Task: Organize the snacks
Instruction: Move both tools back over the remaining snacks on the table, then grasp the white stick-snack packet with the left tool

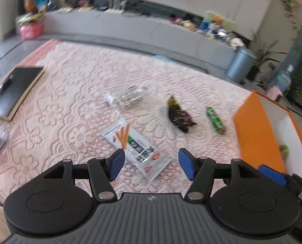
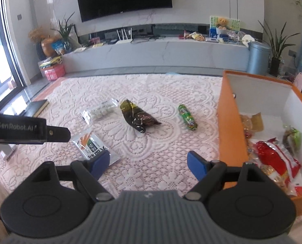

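Several snacks lie on the pink lace cloth (image 2: 151, 85): a white packet with orange sticks (image 1: 136, 148) (image 2: 94, 145), a clear bag of white balls (image 2: 102, 111) (image 1: 126, 97), a dark wrapper (image 1: 178, 116) (image 2: 137, 118) and a green tube (image 1: 215, 120) (image 2: 187, 117). My left gripper (image 1: 151, 163) hangs open just above the white packet, nothing between its blue pads. Open too is my right gripper (image 2: 147, 162), over bare cloth beside the orange box (image 2: 229, 134) (image 1: 256, 134). That box holds a red bag (image 2: 276, 158) and other snacks.
A black book (image 1: 14, 89) (image 2: 37, 106) lies at the cloth's left edge. Beyond the cloth runs a long grey TV bench (image 2: 161, 52) with clutter, a grey bin (image 2: 257, 58) and potted plants. The left gripper's body (image 2: 29, 131) reaches into the right wrist view.
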The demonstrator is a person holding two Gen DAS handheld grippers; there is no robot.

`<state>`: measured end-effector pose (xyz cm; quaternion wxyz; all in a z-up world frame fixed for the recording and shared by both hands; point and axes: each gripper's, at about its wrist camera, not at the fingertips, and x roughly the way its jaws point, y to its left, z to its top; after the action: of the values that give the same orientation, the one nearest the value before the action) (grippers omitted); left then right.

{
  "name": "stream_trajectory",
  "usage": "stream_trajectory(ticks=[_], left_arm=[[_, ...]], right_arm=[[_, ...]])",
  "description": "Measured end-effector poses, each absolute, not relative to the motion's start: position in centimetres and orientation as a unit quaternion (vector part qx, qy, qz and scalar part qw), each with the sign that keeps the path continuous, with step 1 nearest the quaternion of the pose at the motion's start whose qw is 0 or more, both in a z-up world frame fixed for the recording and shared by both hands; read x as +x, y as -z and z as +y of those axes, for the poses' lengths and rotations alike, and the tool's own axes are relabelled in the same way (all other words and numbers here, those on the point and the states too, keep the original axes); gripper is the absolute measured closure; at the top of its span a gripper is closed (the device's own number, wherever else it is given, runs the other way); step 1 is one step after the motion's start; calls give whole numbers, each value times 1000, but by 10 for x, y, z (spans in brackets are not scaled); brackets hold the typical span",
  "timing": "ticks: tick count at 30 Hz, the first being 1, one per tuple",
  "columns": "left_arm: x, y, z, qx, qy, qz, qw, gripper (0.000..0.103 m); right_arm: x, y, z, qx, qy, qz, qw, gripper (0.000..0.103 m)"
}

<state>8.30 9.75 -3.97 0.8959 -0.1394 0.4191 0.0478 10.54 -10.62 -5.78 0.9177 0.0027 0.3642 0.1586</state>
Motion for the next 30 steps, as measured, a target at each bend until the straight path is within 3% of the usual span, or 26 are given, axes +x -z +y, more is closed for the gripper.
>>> stream_trajectory(ticks=[17, 30], left_arm=[[162, 110, 110, -226, -197, 500, 813, 23], [187, 129, 80, -137, -248, 500, 818, 13]], right_arm=[[189, 98, -78, -42, -161, 386, 907, 22], [208, 121, -87, -16, -147, 409, 901, 22]])
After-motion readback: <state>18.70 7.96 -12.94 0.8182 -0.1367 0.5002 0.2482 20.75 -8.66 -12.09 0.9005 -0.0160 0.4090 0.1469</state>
